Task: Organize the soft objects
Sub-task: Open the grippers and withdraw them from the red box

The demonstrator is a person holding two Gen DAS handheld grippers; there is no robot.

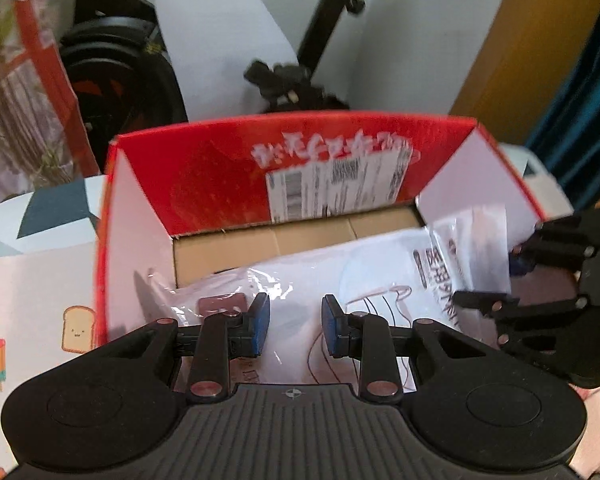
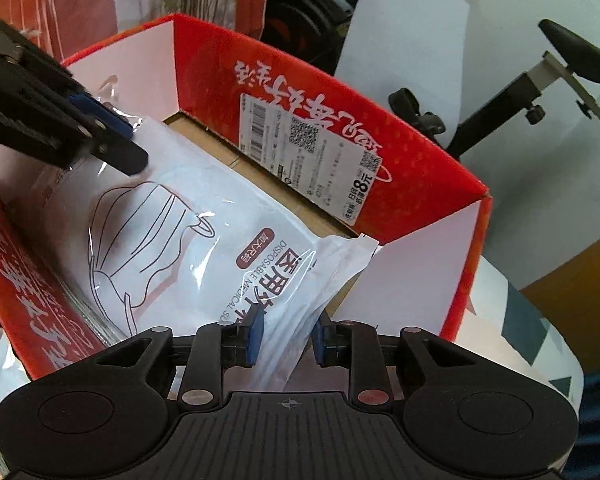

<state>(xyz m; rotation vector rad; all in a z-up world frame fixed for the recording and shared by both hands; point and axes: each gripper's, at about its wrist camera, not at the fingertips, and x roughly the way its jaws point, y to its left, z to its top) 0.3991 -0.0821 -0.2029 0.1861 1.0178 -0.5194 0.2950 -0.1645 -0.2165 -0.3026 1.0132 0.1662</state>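
A clear plastic pack of white face masks (image 1: 340,272) (image 2: 172,240) lies slanted inside an open red cardboard box (image 1: 220,184) (image 2: 220,80) with white side flaps. My left gripper (image 1: 296,324) points down on one end of the pack, and the plastic fills the gap between its blue pads. From the right wrist view the left gripper (image 2: 112,140) pinches the pack's far corner. My right gripper (image 2: 288,336) has the pack's sealed printed end bunched between its pads. That same right gripper (image 1: 500,276) shows at the box's right flap.
The box stands on a cloth with grey triangles (image 1: 40,216) (image 2: 520,320). An exercise bike (image 1: 112,72) (image 2: 580,56) and a white wall are behind it. A red bag (image 1: 32,40) hangs at the left, a teal curtain (image 1: 588,100) at the right.
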